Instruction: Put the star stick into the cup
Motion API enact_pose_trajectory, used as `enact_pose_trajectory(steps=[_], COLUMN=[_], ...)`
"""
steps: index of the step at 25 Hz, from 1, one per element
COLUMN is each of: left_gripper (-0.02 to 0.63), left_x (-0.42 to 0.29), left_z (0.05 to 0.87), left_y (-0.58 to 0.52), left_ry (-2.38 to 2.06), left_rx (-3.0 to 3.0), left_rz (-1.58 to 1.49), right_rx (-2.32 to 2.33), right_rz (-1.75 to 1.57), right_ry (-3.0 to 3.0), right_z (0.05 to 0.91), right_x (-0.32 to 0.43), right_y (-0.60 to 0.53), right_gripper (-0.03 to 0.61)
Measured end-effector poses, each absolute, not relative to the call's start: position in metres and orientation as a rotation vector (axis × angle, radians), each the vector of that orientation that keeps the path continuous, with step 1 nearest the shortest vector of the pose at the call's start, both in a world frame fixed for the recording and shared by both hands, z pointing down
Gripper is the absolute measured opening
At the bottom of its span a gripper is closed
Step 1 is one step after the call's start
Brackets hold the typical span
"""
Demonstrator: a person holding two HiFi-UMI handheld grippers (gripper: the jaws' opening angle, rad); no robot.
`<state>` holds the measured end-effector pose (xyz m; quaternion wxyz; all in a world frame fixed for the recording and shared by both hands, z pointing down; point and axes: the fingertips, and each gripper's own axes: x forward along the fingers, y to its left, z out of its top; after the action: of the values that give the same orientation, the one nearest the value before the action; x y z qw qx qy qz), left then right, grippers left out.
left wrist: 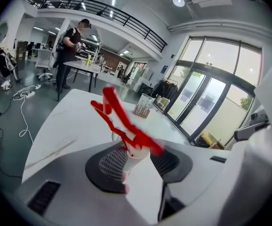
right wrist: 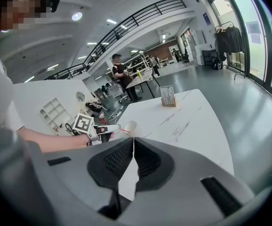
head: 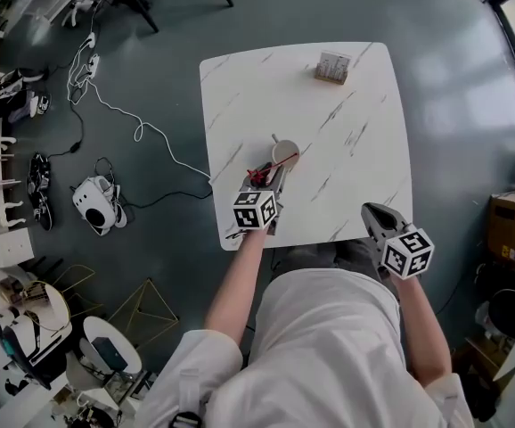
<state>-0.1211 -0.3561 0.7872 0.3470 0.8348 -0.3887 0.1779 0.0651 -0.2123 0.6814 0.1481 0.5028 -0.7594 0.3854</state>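
Off left gripper at 12 o'clock, jaws apart, star stick is leaning on cup; backing straight toward 6 is looking safest. Right gripper is sitting closed, empty.

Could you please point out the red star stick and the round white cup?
Red star stick (left wrist: 128, 128): left gripper view, on its blurred shaft.
Round white cup (head: 283, 152): head view, inside its open mouth.

Bright daylight, fisheye edges, motion-blurred star stick

The surface is smooth white marble-look with grey veins. The star stick looks like glossy red plastic. The right claw has matt grey plastic shells, ribbed black pads.
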Motion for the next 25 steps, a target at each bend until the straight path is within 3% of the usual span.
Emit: enact_pose_trajectory(steps=[13, 25], left_gripper=[0.167, 0.034], left_x=[-0.149, -0.163], left_z=[0.783, 0.734], left_y=[-0.325, -0.295], left_ry=[-1.042, -1.141], left_rx=[2.121, 2.164], left_rz=[0.436, 0.337], right_rx=[1.423, 1.434], right_rz=[1.067, 1.019], right_ry=[-2.235, -2.291], right_z=[0.675, 0.657], right_x=[0.049, 0.048], right_y=[-0.2, -0.181], right_gripper=[0.026, 0.026])
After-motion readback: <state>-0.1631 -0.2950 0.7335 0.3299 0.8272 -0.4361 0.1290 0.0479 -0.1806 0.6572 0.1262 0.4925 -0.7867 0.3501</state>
